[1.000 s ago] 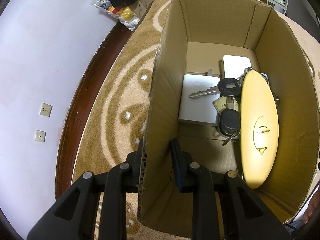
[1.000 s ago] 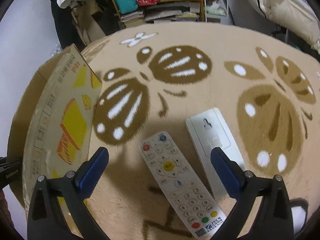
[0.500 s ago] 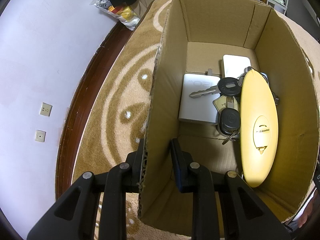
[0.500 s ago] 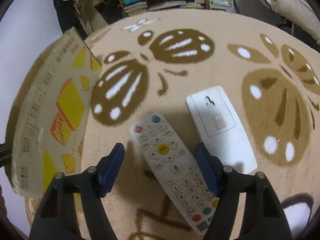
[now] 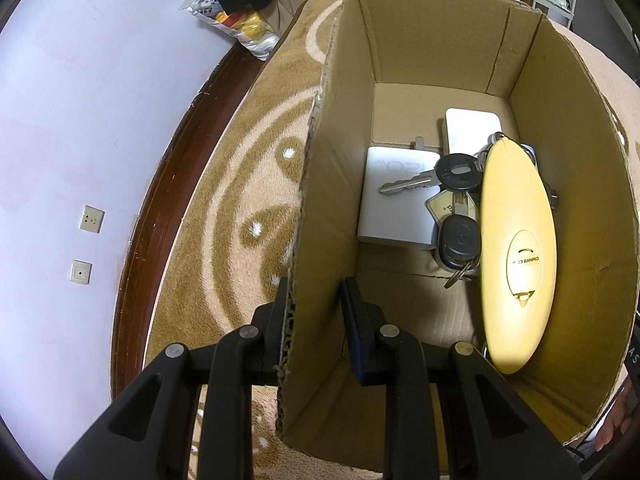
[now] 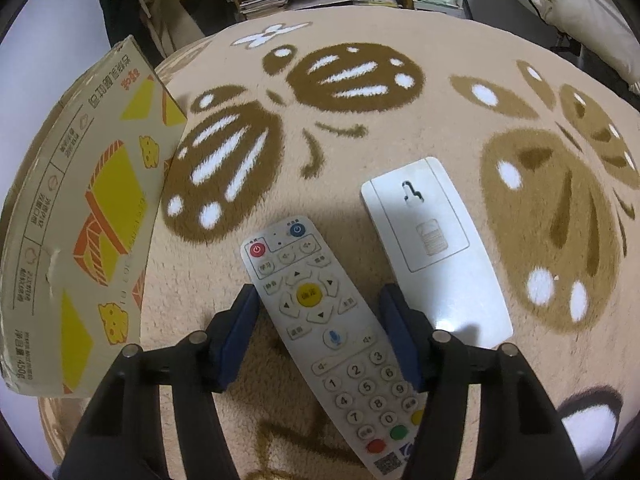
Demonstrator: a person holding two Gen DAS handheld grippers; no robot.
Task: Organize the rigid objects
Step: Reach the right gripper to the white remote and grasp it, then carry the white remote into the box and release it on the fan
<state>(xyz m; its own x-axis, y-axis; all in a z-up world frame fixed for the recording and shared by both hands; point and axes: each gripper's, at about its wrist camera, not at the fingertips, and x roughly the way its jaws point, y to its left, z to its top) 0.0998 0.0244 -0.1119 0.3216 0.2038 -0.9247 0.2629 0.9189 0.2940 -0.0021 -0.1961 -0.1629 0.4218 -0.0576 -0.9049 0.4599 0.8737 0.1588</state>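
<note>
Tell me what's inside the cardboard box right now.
Inside the cardboard box: a yellow oval case, a bunch of keys with black heads, and two white rectangular devices, one partly under the keys. Whatever lies beneath the yellow case is covered.

We can't see the lower end of the remote [image 6: 336, 332]: it runs under the right gripper's finger [image 6: 404, 344] and its logo corner is covered. In the box [image 5: 580, 220], the yellow case [image 5: 518, 256] hides part of the keys [image 5: 456, 208] and a white block [image 5: 472, 128]. Sliver at bottom right is possibly a hand [image 5: 612, 428], cut off by the frame edge.
</note>
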